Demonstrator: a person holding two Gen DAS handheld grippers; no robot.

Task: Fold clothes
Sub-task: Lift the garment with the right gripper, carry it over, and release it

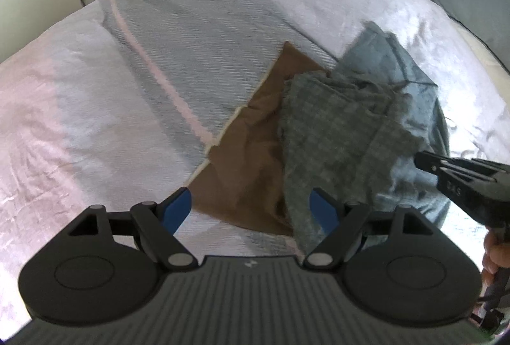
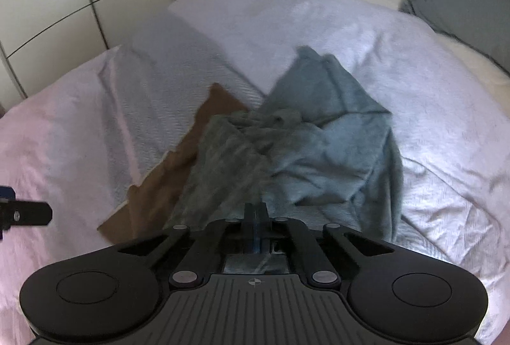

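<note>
A bed (image 1: pixel 95 109) covered in a pale, wrinkled spread fills both views. Toward 3 o'clock in the left wrist view a blue-grey garment (image 1: pixel 411 83) is seen crumpled on it, overlapped by a grey checked cloth (image 1: pixel 338 134), which in turn lies across a brown cloth (image 1: pixel 251 160) at centre. The left gripper (image 1: pixel 251 211) is held released above the brown cloth's near edge, nothing between its blue pads (image 1: pixel 178 208). The right gripper (image 2: pixel 255 217) is clenched on the grey checked cloth (image 2: pixel 223 166), seen pinched at 6 o'clock.
</note>
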